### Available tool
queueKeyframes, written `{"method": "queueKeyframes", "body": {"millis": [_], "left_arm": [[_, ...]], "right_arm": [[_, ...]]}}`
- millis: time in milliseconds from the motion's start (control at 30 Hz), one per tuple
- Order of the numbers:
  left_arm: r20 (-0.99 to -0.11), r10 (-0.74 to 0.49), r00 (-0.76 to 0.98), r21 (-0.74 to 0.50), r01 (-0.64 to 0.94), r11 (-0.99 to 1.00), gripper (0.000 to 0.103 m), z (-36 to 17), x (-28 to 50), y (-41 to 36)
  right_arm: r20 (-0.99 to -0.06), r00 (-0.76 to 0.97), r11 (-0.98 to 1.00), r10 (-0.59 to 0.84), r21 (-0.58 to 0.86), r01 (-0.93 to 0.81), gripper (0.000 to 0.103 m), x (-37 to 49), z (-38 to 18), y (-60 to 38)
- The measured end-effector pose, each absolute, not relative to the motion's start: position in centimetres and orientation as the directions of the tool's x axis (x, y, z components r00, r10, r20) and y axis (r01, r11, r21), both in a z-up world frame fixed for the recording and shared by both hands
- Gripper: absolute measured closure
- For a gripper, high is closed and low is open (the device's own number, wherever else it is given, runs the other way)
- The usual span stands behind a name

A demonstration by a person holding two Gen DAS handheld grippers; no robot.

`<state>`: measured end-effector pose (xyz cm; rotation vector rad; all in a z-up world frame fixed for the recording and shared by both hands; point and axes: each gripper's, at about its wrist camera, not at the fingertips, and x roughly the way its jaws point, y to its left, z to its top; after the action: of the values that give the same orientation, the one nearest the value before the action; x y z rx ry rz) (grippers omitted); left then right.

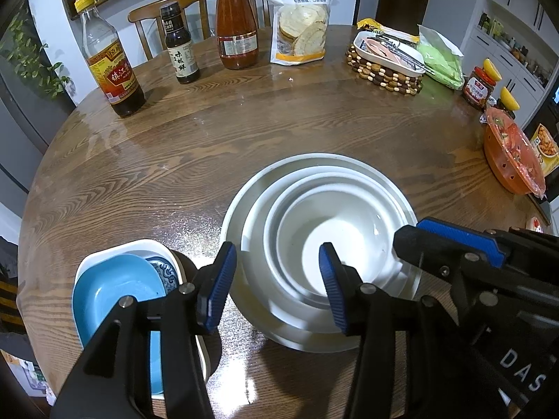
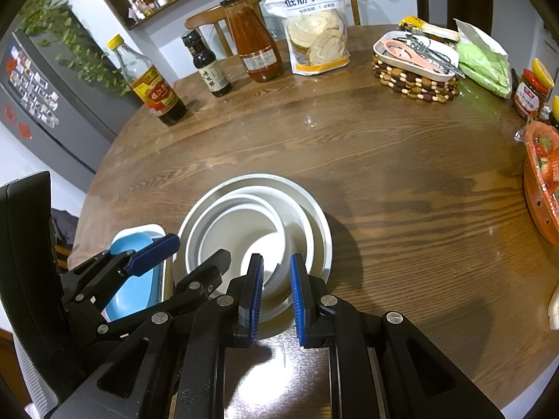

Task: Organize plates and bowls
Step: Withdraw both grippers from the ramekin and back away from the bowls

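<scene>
Your left tool (image 1: 277, 286) hangs with its fingers apart over the near rim of the nested white bowls (image 1: 335, 223), gripping nothing. Your right tool (image 2: 276, 300) has a narrow gap, empty too. The blue dishes (image 1: 115, 289) sit at nine o'clock of the bowls on the tabletop (image 1: 209, 146).

My left wrist view looked steeply down past its fingers, close over the nested white bowls (image 1: 325, 244). My right wrist view sat just beside it, angled likewise. Both shared the bowls, the blue dish (image 2: 134, 276) leftward and the table's (image 1: 244, 129) far clutter.
</scene>
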<state>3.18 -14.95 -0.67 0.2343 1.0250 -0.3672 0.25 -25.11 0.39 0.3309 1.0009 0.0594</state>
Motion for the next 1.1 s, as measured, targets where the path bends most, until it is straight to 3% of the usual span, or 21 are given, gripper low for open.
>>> {"method": "queueKeyframes", "body": {"millis": [100,300,433,667,1100], "left_arm": [[-0.862,-0.188,0.471,0.019,0.4,0.916,0.049,-0.5,3.1,-14.9],[-0.861,-0.191,0.472,0.01,0.39,0.921,0.048,-0.3,3.3,-14.6],[-0.854,-0.193,0.483,0.002,0.374,0.927,0.028,0.1,3.4,-14.2],[-0.854,-0.196,0.481,-0.017,0.351,0.936,0.023,0.5,3.7,-13.4],[-0.886,-0.217,0.411,-0.098,0.291,0.952,0.023,0.7,4.4,-10.4]], "right_arm": [[-0.808,0.555,0.946,0.198,0.305,0.106,0.07,0.1,0.7,-25.3],[-0.795,0.574,0.942,0.196,0.314,0.114,0.06,0.1,1.4,-25.8],[-0.793,0.578,0.938,0.193,0.322,0.13,0.06,0.0,1.5,-26.3],[-0.792,0.579,0.929,0.194,0.338,0.151,0.06,-0.2,1.5,-27.1],[-0.804,0.566,0.913,0.184,0.353,0.204,0.06,-0.9,0.9,-29.4]]}}
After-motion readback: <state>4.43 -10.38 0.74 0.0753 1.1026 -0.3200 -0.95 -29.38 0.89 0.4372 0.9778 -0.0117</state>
